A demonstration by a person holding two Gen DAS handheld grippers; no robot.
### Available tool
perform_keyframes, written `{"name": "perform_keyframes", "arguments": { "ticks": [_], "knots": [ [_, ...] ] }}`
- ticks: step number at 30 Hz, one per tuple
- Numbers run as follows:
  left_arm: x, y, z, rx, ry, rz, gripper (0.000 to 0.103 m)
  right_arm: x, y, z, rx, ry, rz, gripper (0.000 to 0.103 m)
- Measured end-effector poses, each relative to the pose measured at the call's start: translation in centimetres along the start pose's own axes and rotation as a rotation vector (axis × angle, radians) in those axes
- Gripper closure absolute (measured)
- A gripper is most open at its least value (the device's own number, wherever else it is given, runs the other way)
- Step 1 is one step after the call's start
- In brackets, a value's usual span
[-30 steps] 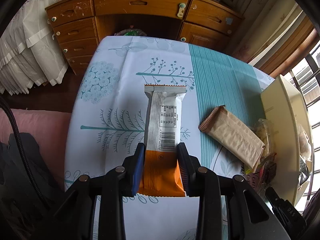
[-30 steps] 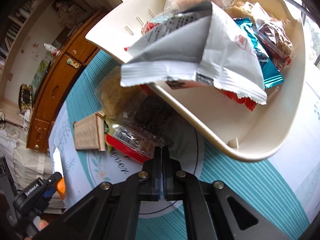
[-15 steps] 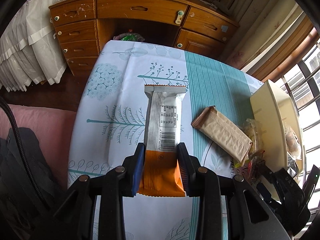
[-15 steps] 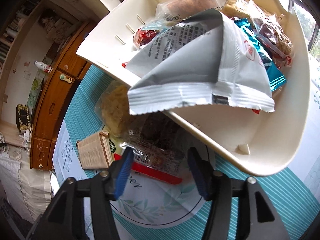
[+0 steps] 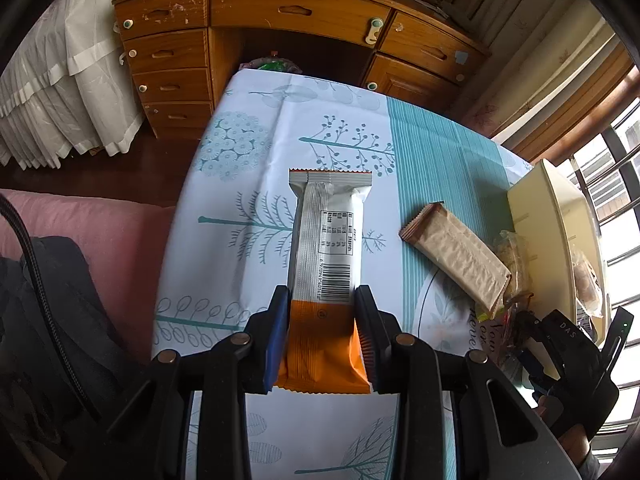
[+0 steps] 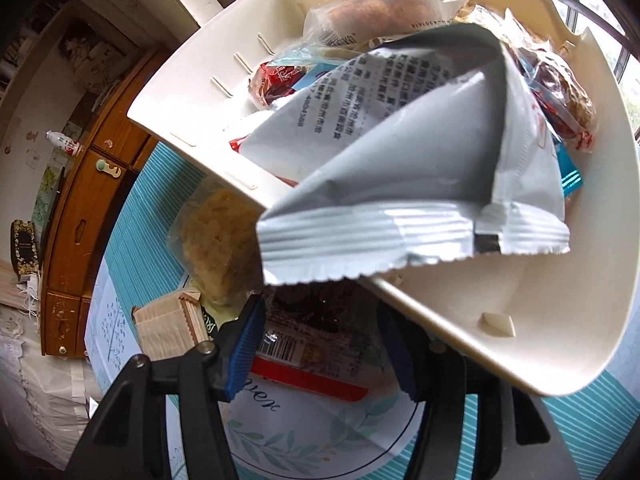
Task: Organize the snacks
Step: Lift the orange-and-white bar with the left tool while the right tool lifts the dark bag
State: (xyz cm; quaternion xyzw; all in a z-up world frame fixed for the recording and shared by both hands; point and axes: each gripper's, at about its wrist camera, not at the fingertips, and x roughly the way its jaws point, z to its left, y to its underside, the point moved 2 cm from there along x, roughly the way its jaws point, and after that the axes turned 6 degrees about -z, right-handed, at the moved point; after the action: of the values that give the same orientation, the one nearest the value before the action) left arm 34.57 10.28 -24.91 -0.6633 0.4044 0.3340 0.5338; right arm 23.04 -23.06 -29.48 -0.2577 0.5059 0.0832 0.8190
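Cloth-covered surface (image 5: pixel 248 184), cream basket (image 6: pixel 560 320) ahead of right fingers. Left gripper (image 5: pixel 322 336) pinches orange-white bar (image 5: pixel 326 256). Right gripper (image 6: pixel 320 344), just opening then narrowing, straddles red-edged packet (image 6: pixel 308 360) unpressed; overhanging silver bag (image 6: pixel 420 184) may snag or tip out.

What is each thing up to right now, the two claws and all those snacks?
Left claw: shut on the orange bar.
Right claw: open, jaws just closing slightly, over a red pack.
Brown bar: lying on the table.
Bin: tilted, full of snacks.
Grey bag: hanging over the bin's rim.
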Motion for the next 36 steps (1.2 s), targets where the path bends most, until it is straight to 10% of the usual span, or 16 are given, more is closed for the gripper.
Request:
{"name": "perform_keyframes", "arguments": {
  "ticks": [4, 36],
  "knots": [
    [-0.9, 0.0, 0.6, -0.010, -0.008, -0.010, 0.072, 0.2, -0.2, 0.3, -0.014, -0.009, 0.005, 0.060],
    [-13.9, 6.7, -3.1, 0.116, 0.207, -0.102, 0.072, -9.3, 5.8, -4.2, -0.113, -0.109, 0.170, 0.061]
  ]
}}
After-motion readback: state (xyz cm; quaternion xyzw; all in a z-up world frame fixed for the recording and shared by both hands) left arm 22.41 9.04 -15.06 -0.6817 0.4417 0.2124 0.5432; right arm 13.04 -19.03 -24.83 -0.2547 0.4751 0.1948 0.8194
